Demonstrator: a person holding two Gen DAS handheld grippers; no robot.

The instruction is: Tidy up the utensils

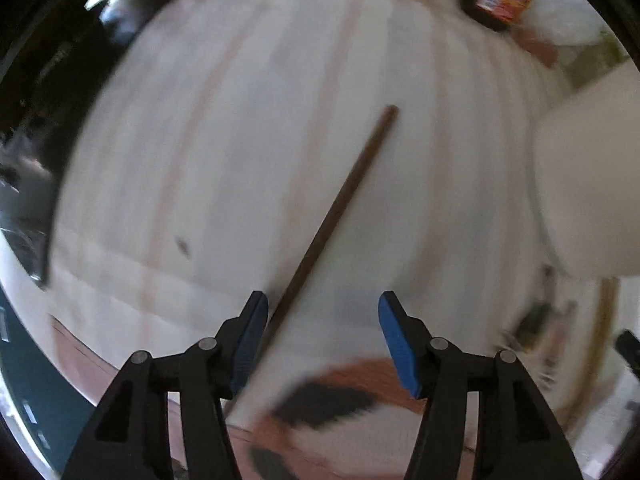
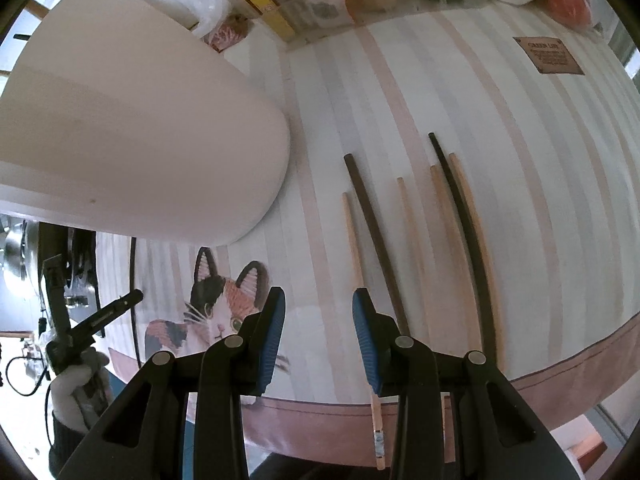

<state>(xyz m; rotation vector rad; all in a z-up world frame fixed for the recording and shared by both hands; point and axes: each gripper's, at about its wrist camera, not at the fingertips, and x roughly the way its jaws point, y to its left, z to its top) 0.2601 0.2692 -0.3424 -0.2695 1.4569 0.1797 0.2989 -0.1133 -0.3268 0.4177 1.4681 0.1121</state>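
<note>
Looking down from our left claw, we see its blue pads apart and gripping nothing. One dark chopstick lies on the striped counter, its near end just beside the left pad; the blurry view may hide a touch. A big white pot stands next. Our right claw is partly open and empty. Under it lie two dark sticks and four light sticks, side by side.

Soft, even daylight fills both views, with faint shadows. The left wrist view is smeared by motion blur; only its claw stays sharp. The right wrist view is crisp, the striped worktop bowing toward the dark fisheye rim.
</note>
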